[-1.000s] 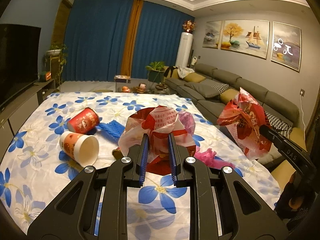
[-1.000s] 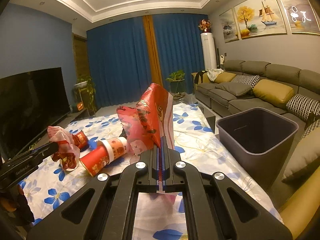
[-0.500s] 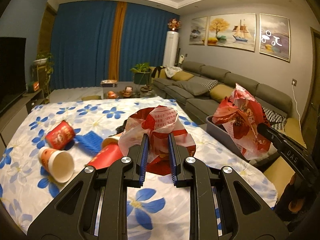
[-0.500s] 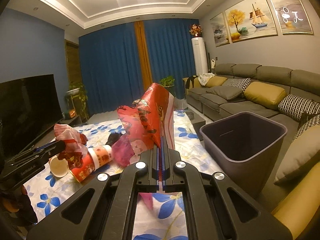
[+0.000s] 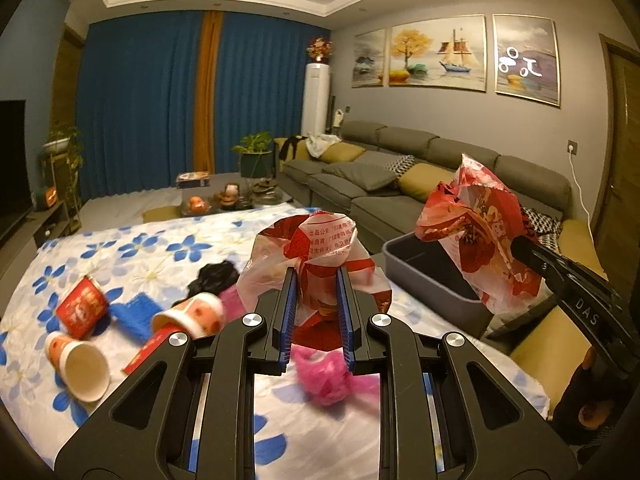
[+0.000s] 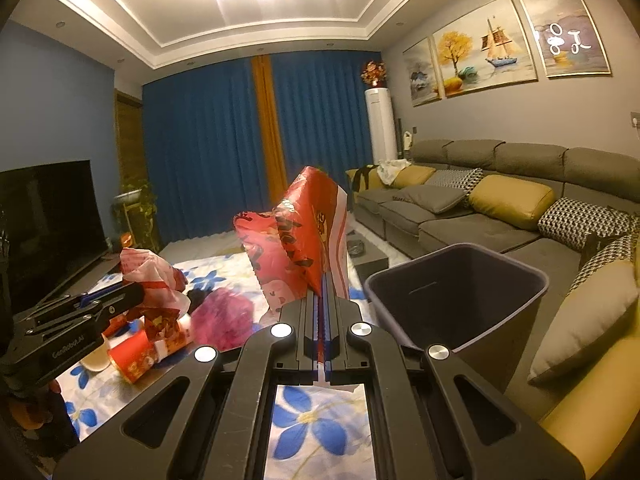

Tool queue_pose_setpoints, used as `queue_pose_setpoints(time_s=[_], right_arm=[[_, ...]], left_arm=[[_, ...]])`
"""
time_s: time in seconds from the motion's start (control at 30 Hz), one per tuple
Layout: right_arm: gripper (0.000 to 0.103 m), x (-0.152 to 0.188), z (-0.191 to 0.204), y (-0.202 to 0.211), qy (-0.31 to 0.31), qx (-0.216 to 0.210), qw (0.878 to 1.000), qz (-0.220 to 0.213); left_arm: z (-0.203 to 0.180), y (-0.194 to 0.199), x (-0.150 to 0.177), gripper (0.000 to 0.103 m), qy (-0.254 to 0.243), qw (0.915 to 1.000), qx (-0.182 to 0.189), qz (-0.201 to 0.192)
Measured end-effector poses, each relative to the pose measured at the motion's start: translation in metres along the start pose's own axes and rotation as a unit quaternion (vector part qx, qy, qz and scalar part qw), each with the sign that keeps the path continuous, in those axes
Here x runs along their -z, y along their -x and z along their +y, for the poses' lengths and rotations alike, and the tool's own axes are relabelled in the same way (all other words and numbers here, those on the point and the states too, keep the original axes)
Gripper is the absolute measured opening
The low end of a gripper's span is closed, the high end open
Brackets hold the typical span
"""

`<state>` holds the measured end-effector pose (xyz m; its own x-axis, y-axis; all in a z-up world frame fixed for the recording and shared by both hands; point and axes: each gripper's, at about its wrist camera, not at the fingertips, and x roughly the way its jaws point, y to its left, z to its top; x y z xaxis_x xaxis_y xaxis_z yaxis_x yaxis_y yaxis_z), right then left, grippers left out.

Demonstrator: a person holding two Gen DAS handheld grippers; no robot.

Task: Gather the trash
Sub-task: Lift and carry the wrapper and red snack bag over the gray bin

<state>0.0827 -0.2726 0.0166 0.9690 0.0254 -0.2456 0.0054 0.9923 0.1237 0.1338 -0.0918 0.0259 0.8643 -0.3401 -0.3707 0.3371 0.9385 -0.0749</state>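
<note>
Left gripper (image 5: 316,280) clamped on one crumpled bag (image 5: 320,248), right gripper (image 6: 325,292) clamped on one red wrapper (image 6: 304,240), three paper cups (image 5: 82,364) on table, one grey bin (image 6: 460,300).

A dark grey bin (image 6: 456,304) stands open-topped just past the right edge of the flower-cloth desk (image 6: 316,412), the air above its mouth clear. A grey sofa (image 6: 500,200) with cushions walls in its far and right sides. On the desk's left half lie paper cups (image 5: 78,364), a blue cloth (image 5: 134,312) and pink and black scraps, crowding that side. The cloth nearest the bin is bare. Beyond the desk, a low table with ornaments (image 5: 228,200) stands in front of the curtains.
</note>
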Motion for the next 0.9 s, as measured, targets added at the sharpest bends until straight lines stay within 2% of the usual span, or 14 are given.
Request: queue_pose_setpoints(time_s=[0.43, 0.67, 0.9], right_arm=[[0.003, -0.022, -0.059, -0.007, -0.015, 0.071, 0.997, -0.039], [0.003, -0.029, -0.093, -0.022, -0.039, 0.095, 0.994, -0.048], [0.003, -0.026, -0.109, -0.034, -0.051, 0.110, 0.992, -0.047]], left_arm=[[-0.074, -0.053, -0.043, 0.019, -0.025, 0.9966, 0.076, -0.024], [-0.103, -0.093, -0.050, 0.019, -0.034, 0.9937, 0.106, -0.016], [-0.123, -0.134, -0.052, 0.019, -0.026, 0.9907, 0.134, 0.005]])
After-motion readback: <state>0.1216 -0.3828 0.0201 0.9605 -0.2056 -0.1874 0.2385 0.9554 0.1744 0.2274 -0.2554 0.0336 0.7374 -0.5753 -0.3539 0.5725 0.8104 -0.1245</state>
